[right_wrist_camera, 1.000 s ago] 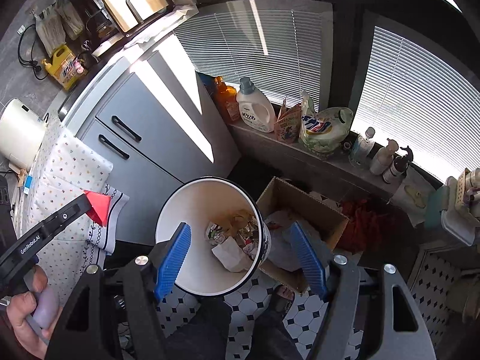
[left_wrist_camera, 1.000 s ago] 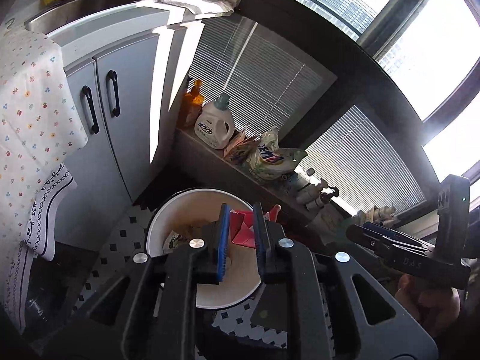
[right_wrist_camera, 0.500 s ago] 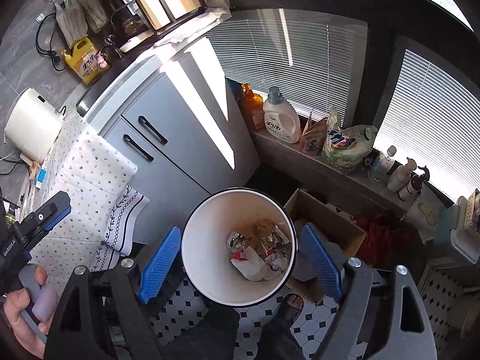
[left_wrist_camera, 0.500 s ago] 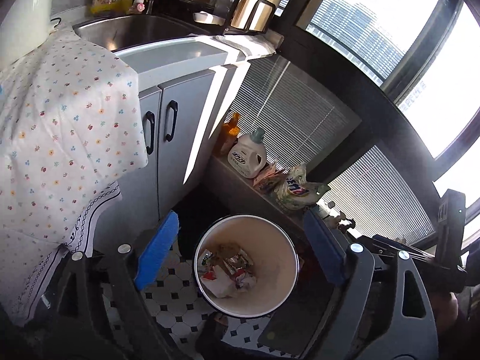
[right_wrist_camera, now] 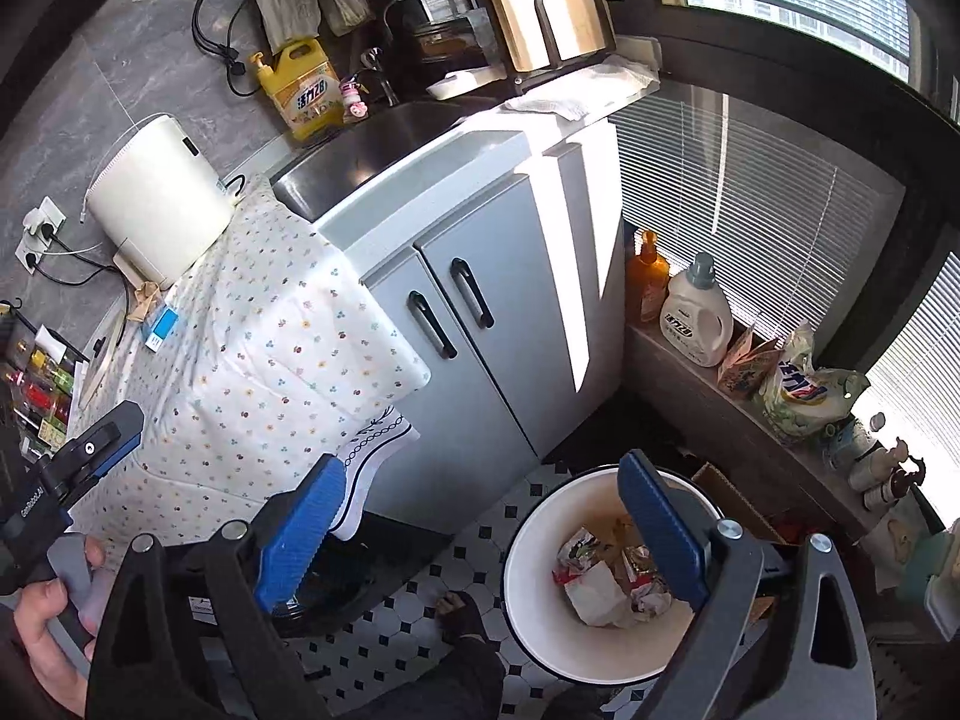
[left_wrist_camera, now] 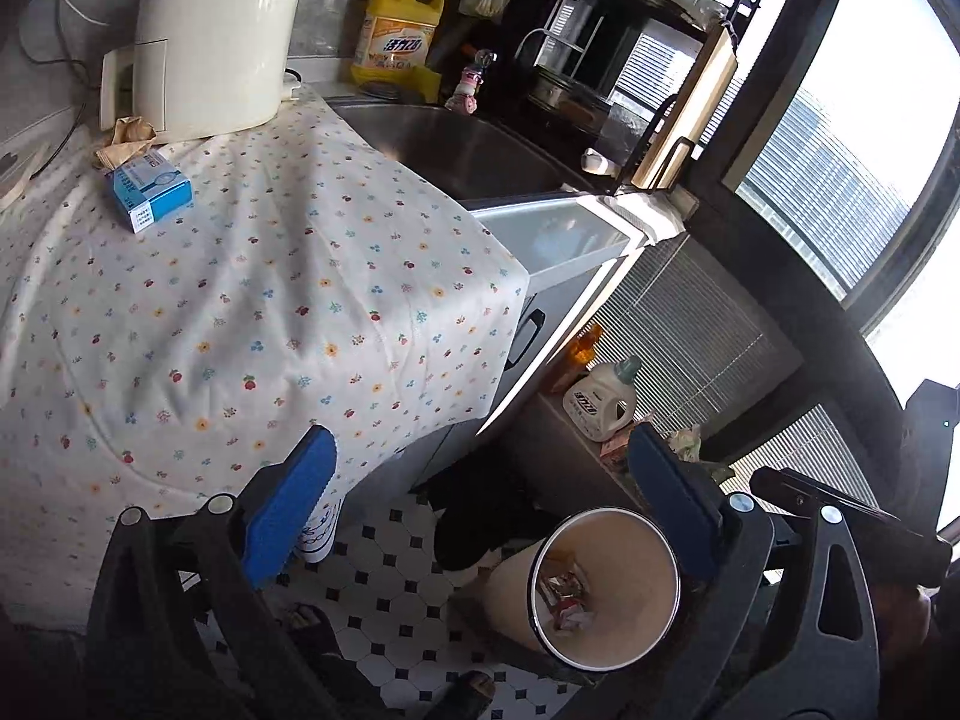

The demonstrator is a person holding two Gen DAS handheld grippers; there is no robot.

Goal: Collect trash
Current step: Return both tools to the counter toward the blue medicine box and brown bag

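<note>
The trash (right_wrist_camera: 612, 576) sits crumpled in the bottom of the white bin (right_wrist_camera: 528, 546), a heap of wrappers and paper, red and white among it. The bin stands on the black-and-white tiled floor (right_wrist_camera: 384, 618), just in front of the grey cabinet (right_wrist_camera: 480, 324) under the sink (right_wrist_camera: 360, 144), with an open cardboard box (right_wrist_camera: 732, 498) beside it toward the window ledge.

Both grippers hang above the floor with nothing between their blue pads. The right gripper (right_wrist_camera: 480, 528) has just been spreading its jaws and they stand wide apart, one pad over the bin's mouth, the other toward the cloth. The left gripper (left_wrist_camera: 480, 516) has likewise just been opening to its full spread and is empty; from its camera the bin (left_wrist_camera: 606, 594) lies low and to the right, under its right pad. A hand (right_wrist_camera: 48, 618) grips the left gripper's handle at the edge of the right view.

A flowered cloth (left_wrist_camera: 240, 312) covers the surface next to the sink, and on it lie a small blue box (left_wrist_camera: 150, 186) and a crumpled brownish scrap (left_wrist_camera: 123, 141) by the white appliance (left_wrist_camera: 216, 30). A yellow detergent jug (left_wrist_camera: 399, 30) stands behind the sink. On the ledge under the blinds are a white laundry bottle (right_wrist_camera: 696, 318) and an orange bottle (right_wrist_camera: 645, 276).
</note>
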